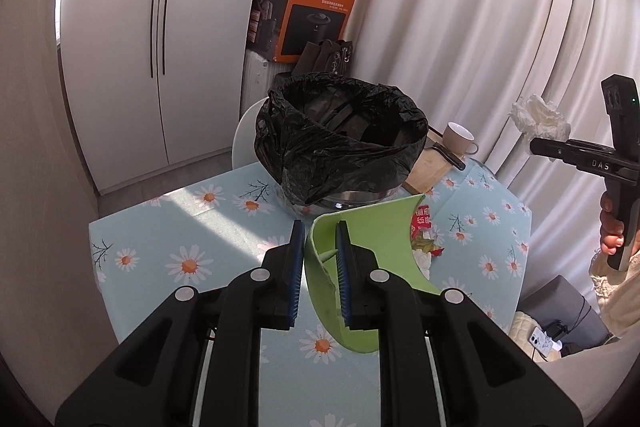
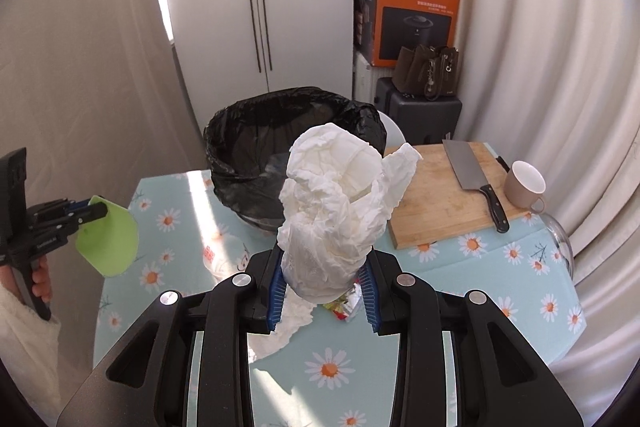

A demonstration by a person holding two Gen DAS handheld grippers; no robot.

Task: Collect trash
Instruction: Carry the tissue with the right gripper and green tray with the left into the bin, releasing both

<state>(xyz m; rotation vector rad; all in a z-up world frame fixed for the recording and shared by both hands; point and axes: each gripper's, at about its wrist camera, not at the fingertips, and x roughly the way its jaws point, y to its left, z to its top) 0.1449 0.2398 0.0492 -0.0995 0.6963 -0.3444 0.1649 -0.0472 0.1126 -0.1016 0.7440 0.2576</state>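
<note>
My right gripper [image 2: 324,267] is shut on a crumpled white tissue wad [image 2: 336,199] and holds it above the table, in front of the black-lined bin [image 2: 256,131]. It shows far right in the left wrist view [image 1: 534,147] with the tissue [image 1: 540,117]. My left gripper [image 1: 320,243] is shut on the rim of a light green plastic scoop-like piece [image 1: 380,239], also seen at far left in the right wrist view [image 2: 110,239]. The bin [image 1: 340,139] stands just beyond it. Red and white wrappers [image 1: 424,231] lie beside the green piece; more scraps [image 2: 344,303] lie under the tissue.
A wooden cutting board [image 2: 444,195] with a cleaver [image 2: 476,175] and a beige cup [image 2: 524,187] sit at the table's back right. An orange Philips box [image 2: 412,15], bags and a suitcase [image 2: 420,115] stand behind. Curtains hang on the right. The daisy tablecloth [image 1: 180,247] covers the table.
</note>
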